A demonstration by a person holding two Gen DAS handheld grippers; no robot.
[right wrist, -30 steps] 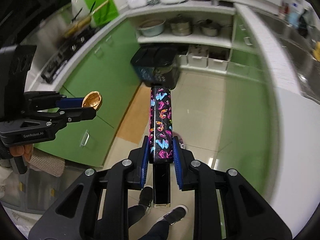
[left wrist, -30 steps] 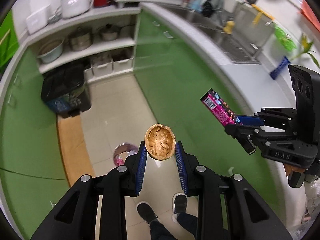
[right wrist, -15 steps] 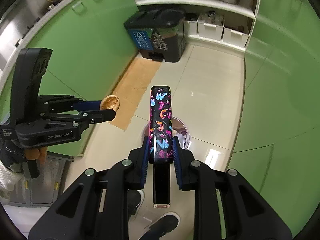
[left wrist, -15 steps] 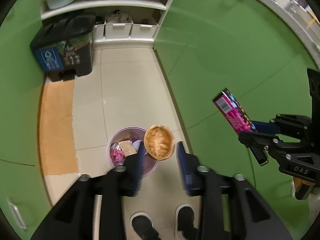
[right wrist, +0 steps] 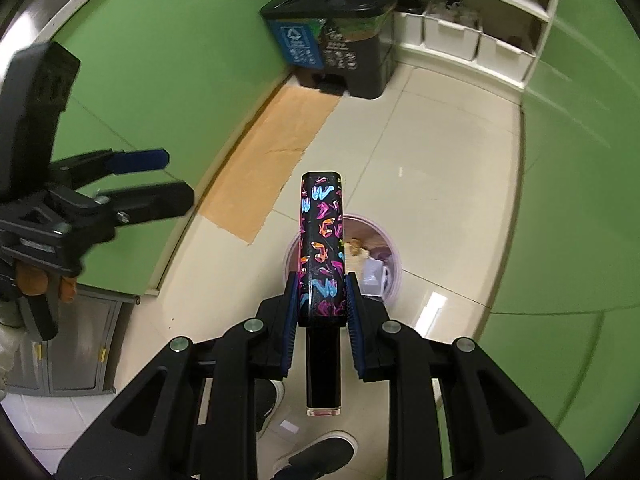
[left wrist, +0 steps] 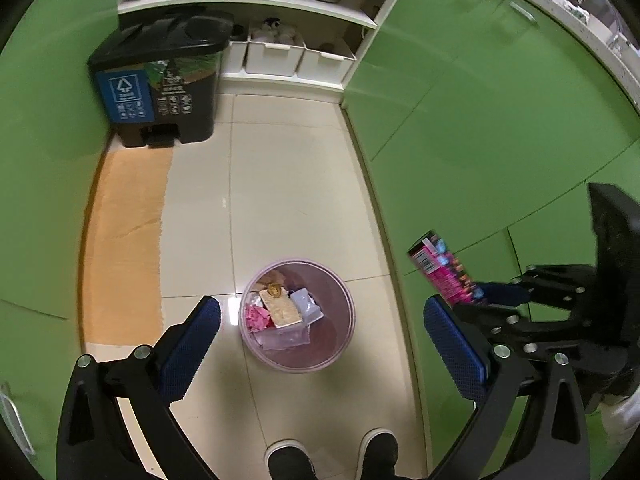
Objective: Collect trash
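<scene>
Above a tiled kitchen floor, the left claw is opening wide with nothing between its pads, directly over a small pink trash bin holding a walnut shell and wrappers. The right claw grips a colourful patterned box, poised above the same bin.

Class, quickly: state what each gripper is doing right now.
Left gripper: jaws opening wide, nothing between them.
Right gripper: shut on the patterned box.
</scene>
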